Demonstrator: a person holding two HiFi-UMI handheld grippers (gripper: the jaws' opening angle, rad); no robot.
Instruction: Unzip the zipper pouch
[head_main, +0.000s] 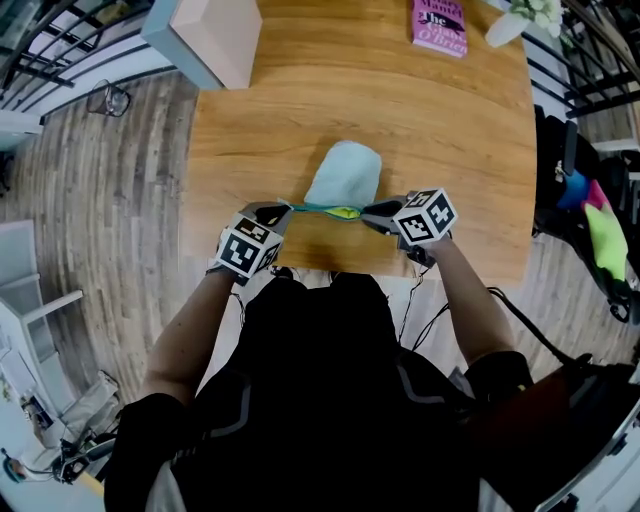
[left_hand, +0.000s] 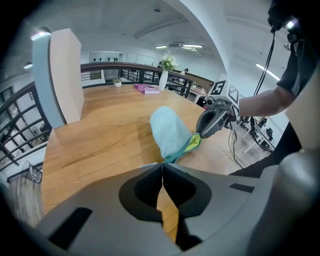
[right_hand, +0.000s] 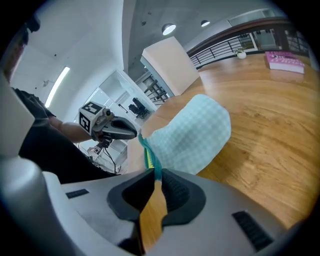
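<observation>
Presently the zipper pouch (head_main: 343, 176) sits at centre frame in the head view, near the lower edge of the wooden table (head_main: 450, 150). The left gripper (head_main: 283, 210) has its jaws pressed together on the left end of the teal zipper (head_main: 318, 209). The right gripper (head_main: 368, 213) has its jaws clamped on the right end.

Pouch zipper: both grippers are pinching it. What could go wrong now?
The left gripper and right gripper each pinch only a thin bit of the zipper, so it might slip out when pulled. The pouch sits near the front edge of the table, so if dropped it might slide off.
</observation>
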